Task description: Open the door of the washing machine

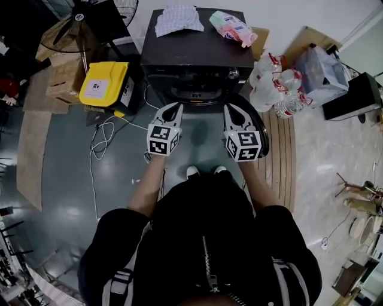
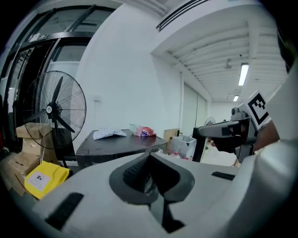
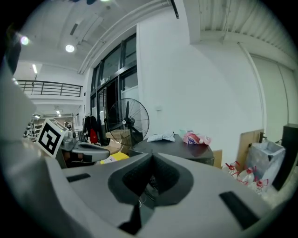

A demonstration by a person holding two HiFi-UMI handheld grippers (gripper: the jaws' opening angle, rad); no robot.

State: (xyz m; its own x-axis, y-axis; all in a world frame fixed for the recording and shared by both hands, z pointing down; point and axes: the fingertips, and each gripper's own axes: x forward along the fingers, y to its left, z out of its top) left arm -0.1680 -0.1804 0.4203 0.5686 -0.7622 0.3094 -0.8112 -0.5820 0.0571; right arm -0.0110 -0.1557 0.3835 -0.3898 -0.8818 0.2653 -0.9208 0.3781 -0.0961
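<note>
In both gripper views the jaws hide the front of the washing machine (image 2: pixel 116 145); we see only its top. In the head view we cannot tell how its door stands. There the fan (image 1: pixel 79 17) is cut by the upper edge, and the print on the pink packet (image 1: pixel 233 27) is too small to read.

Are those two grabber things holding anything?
Nothing is held. The left gripper and the right gripper both have their jaws shut and empty, in front of the washing machine.

We are looking at a black washing machine (image 1: pixel 197 57), a yellow box (image 1: pixel 105 83), a pale checked cloth (image 1: pixel 178 20) and a pink-and-green packet (image 1: pixel 233 27).
</note>
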